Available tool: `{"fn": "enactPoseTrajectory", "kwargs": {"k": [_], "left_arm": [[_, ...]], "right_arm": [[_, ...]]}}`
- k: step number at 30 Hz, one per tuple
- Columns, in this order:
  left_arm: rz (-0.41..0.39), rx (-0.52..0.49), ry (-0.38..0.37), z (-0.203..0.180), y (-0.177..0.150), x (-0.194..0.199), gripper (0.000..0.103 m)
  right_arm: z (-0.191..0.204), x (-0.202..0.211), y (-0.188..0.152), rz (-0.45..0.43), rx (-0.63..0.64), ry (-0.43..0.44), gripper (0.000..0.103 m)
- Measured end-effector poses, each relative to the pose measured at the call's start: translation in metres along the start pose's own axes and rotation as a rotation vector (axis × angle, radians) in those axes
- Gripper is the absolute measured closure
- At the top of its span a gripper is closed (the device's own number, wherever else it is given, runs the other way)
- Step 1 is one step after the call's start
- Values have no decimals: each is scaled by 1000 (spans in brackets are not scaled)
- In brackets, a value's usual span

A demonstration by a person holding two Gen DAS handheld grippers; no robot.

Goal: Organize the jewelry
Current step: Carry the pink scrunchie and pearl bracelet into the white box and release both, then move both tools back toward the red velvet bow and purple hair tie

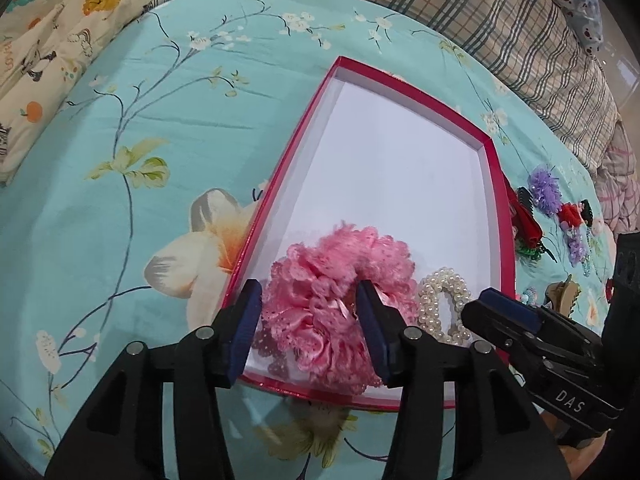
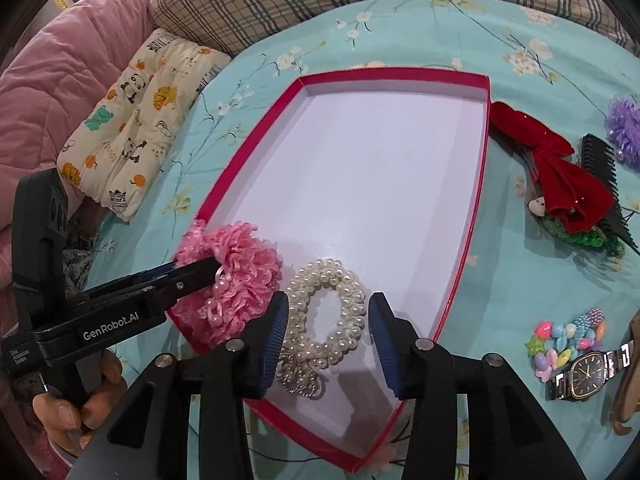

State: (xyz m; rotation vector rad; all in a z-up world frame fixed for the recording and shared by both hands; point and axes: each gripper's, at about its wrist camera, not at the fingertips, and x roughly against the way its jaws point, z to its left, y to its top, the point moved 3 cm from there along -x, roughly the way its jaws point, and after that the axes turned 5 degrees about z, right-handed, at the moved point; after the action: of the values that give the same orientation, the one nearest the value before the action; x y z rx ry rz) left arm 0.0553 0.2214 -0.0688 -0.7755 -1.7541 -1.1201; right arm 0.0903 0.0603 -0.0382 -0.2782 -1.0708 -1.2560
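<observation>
Two tongs stood released: left tongs (image 1: 310, 322) straddling pink scrunchie (image 1: 336, 276), right tongs (image 2: 328, 340) around pearl scrunchie (image 2: 326, 304), both resting in red box's (image 2: 472, 208) 6 o'clock end, likely just dropped; watch (image 2: 586, 374) waited at 3 o'clock.

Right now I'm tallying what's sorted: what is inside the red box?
Inside the red box: a pink lace scrunchie and a pearl scrunchie, side by side. What lies under them is hidden.
</observation>
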Motion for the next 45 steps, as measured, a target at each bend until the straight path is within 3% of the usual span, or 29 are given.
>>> {"fn": "enactPoseTrajectory", "kwargs": {"k": [17,45], "left_arm": [[-43,-41,-21,-32,3,30,56],[-13,-250,-136,-175,6,16,56]], "right_arm": [[-30,60,-11,-84,-37,-27,59],[-167,154,-43,-218,-269,-162,57]]}}
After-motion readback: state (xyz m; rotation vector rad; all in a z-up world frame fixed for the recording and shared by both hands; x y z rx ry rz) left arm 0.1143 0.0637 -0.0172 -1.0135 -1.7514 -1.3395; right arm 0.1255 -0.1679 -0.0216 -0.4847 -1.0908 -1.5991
